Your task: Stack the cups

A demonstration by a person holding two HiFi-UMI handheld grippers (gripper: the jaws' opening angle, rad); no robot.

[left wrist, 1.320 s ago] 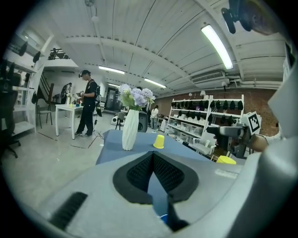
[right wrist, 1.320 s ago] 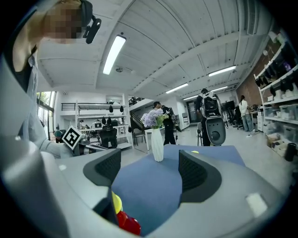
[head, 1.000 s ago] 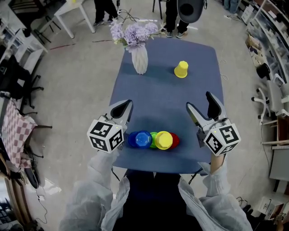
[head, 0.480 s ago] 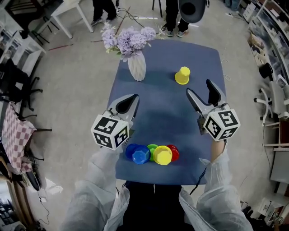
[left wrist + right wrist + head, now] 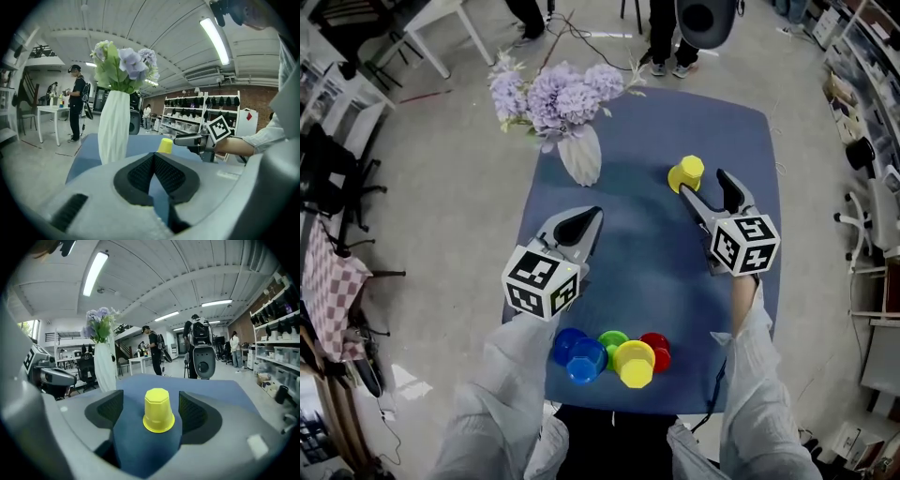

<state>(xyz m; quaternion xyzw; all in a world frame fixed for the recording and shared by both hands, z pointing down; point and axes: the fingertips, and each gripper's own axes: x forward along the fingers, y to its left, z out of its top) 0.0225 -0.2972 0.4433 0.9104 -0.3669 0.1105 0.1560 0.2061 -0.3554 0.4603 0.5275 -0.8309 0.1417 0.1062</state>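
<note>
An upturned yellow cup (image 5: 686, 173) stands alone on the far part of the blue table (image 5: 647, 262). My right gripper (image 5: 704, 187) reaches toward it, and its jaws have just been closing a little. They are still open. In the right gripper view the yellow cup (image 5: 158, 412) stands between the two pads (image 5: 110, 408), touched by neither. My left gripper (image 5: 584, 222) hovers over the table's left middle, shut and empty. Its pads (image 5: 140, 173) meet. Near the front edge is a cluster of upturned cups: two blue (image 5: 579, 351), a green (image 5: 613, 340), a yellow (image 5: 635, 363), a red (image 5: 656, 349).
A white ribbed vase (image 5: 581, 156) with purple flowers (image 5: 553, 94) stands at the table's far left corner, left of the lone yellow cup. People stand beyond the far edge. Chairs and shelves line the room's right side.
Both grippers have moved away from me over the table. The right one has come down and up to the lone yellow cup, which now stands between its jaws.
</note>
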